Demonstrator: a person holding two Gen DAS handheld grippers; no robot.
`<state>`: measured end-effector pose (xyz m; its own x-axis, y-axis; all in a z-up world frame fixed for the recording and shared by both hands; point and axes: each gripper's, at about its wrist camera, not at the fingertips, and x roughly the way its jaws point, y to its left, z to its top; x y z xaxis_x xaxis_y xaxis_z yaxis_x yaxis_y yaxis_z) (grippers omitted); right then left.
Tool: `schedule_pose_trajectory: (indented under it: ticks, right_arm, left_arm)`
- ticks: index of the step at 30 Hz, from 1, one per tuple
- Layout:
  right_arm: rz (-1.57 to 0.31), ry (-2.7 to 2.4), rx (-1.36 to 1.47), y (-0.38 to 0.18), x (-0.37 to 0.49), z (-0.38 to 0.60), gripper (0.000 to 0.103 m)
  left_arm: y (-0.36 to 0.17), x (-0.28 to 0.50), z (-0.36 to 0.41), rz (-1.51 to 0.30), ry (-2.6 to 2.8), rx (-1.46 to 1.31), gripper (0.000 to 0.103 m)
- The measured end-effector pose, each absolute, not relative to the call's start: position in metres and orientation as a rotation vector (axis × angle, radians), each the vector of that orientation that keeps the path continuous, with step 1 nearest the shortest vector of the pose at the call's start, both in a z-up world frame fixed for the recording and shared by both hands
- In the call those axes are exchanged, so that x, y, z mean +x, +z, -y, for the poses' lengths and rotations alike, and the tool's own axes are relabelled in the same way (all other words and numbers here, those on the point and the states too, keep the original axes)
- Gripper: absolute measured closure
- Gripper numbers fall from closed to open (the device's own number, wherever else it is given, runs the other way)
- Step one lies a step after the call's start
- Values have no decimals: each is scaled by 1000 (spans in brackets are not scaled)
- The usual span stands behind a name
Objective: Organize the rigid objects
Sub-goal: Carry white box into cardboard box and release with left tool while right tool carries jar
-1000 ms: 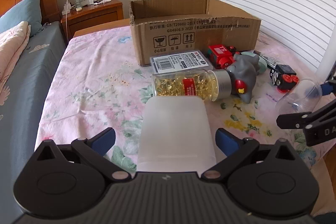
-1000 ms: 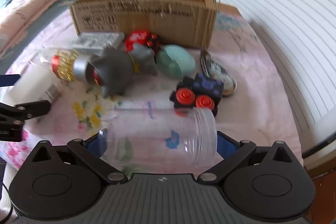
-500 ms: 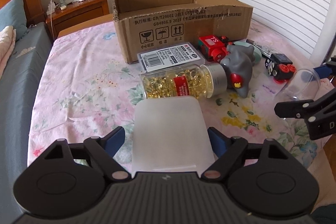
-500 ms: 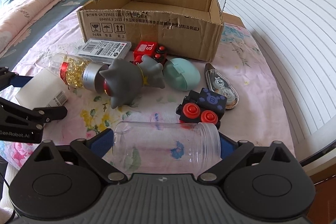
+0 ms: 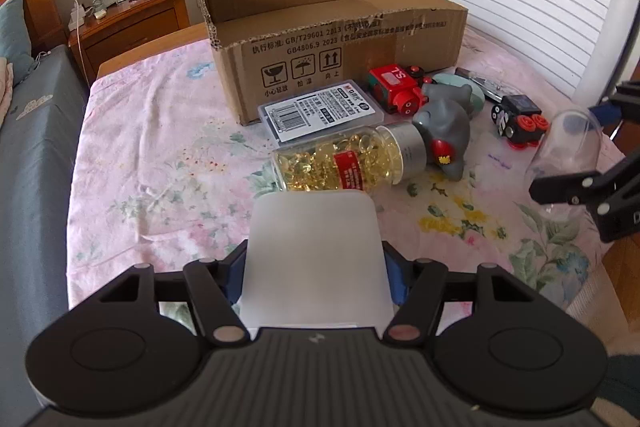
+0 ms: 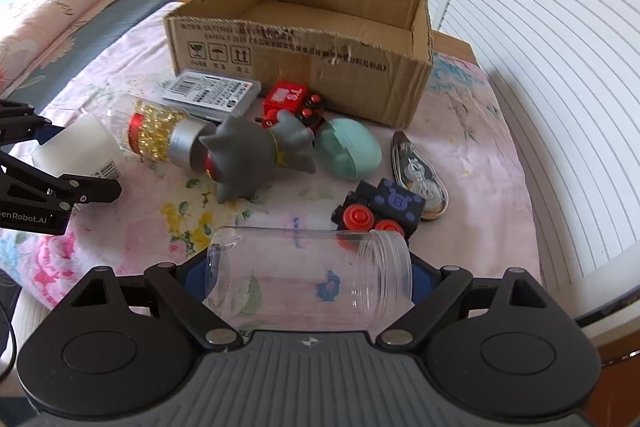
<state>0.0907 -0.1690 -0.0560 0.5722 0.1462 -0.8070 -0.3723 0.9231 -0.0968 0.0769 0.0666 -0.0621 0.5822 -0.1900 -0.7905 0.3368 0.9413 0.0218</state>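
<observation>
In the left wrist view my left gripper (image 5: 316, 269) has a white frosted box (image 5: 316, 247) between its blue pads; the jaws are closing and both pads touch the box's sides. My right gripper (image 6: 310, 275) holds a clear empty jar (image 6: 308, 267) lying crosswise, base to the left and mouth to the right. Its jaws are closing too, with the pads against the jar's two ends. Both objects sit low over the flowered bedspread (image 5: 160, 163). An open cardboard box (image 6: 304, 39) stands behind the clutter.
Between the grippers and the cardboard box lie a capsule bottle (image 5: 348, 163), a labelled flat case (image 5: 320, 109), a grey toy figure (image 6: 256, 155), a red toy (image 5: 394, 87), a teal egg case (image 6: 348, 147), a black toy car (image 6: 380, 207) and a tape dispenser (image 6: 420, 171). A nightstand (image 5: 128, 23) stands behind.
The left jaws closed in from wide apart onto the white box. The right jaws narrowed onto the clear jar. Both views tilted slightly; the hands stayed in place.
</observation>
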Motion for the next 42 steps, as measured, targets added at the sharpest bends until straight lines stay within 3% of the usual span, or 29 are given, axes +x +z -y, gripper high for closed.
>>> schedule_pose_trajectory:
  ticks: [9,18,32,34,35,36,42]
  right_arm:
    - [-861,402,-261,-16,98,174,10]
    - [-757,433,-213,23,142,177,10]
    - [-726,413,-198,38,204,179,10]
    - [-726,407,-197,38,208,180,10]
    - [-726,403,-195,37,210,181,10]
    - [-729,401,-193,37,212,181,10]
    - [-738,397,-202,35,217,177,10]
  left_arm:
    - [-16,89,-70,-882,-356,227,39]
    - [30,166,-53,-769,-362,239,39]
    - [22,314,-25,-774,-273,229,39]
    - [14,326,-24,-765,-248,231,32]
    - [10,330,-23,-768,-230,237,22]
    - [7,333,-24,-769,-210,235,18]
    - [3,320,-41,-785,-215,200,14]
